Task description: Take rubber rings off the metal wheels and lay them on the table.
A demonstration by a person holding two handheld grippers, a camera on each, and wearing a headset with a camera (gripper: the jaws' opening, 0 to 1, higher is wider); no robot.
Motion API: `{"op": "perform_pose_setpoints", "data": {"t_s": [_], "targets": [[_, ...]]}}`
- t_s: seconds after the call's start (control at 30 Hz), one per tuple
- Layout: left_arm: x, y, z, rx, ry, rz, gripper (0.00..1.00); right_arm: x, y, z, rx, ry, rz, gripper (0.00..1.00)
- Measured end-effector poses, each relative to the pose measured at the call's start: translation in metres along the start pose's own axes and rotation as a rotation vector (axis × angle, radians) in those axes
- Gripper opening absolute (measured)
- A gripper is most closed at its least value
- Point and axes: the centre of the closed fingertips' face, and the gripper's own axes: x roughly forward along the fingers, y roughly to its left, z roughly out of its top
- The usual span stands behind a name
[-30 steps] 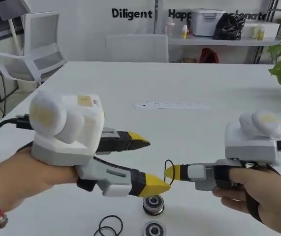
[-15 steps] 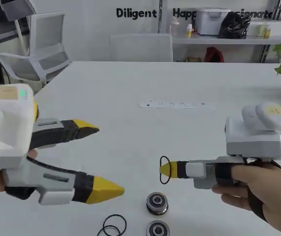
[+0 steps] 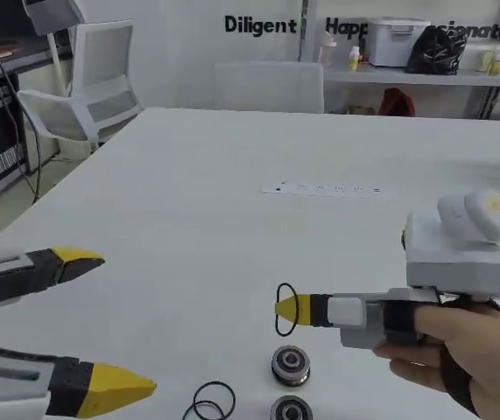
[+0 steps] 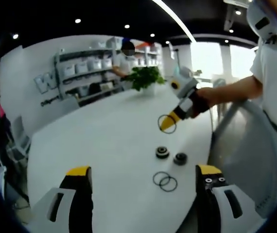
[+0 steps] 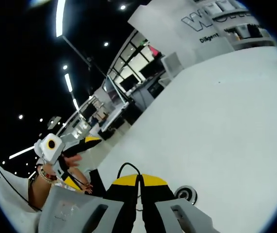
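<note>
My right gripper (image 3: 281, 309) is shut on a thin black rubber ring (image 3: 287, 285), which stands upright at its yellow tips above the white table (image 3: 232, 219). Just below it, two metal wheels (image 3: 291, 365) (image 3: 291, 409) lie on the table. Two loose black rings (image 3: 210, 402) lie overlapping to their left. My left gripper (image 3: 127, 321) is open at the lower left, well apart from the ring, with nothing between its jaws. In the left gripper view both wheels (image 4: 162, 152) (image 4: 180, 158) and the loose rings (image 4: 165, 181) lie ahead of the open jaws. In the right gripper view the ring (image 5: 127, 168) loops over the shut tips.
A white power strip (image 3: 324, 188) lies mid-table. White chairs (image 3: 101, 79) (image 3: 267, 87) stand at the far and left edges. A shelf (image 3: 407, 74) with boxes and bottles runs behind. The table's left edge slants near my left gripper.
My left gripper has pulled away to the left and down, widening the gap to the right gripper. The right gripper still holds the ring in about the same place.
</note>
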Motion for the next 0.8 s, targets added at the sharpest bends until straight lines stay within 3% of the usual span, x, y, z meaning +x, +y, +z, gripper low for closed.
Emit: {"op": "perform_pose_setpoints", "data": {"t_s": [0.27,0.4,0.53,0.8], "targets": [[-0.012,0.000,-0.022,-0.061,0.024,0.034,0.89,0.017,0.007,-0.025,-0.066,0.090,-0.015,0.00],[-0.014,-0.003,-0.029,-0.088,0.024,0.040,0.88,0.027,-0.001,-0.044,-0.130,0.168,-0.038,0.00],[-0.016,-0.004,-0.034,-0.106,0.031,0.047,0.88,0.034,-0.007,-0.063,-0.149,0.226,-0.069,0.00],[-0.021,-0.004,-0.037,-0.127,0.025,0.062,0.87,0.038,-0.023,-0.079,-0.241,0.299,-0.141,0.00]]}}
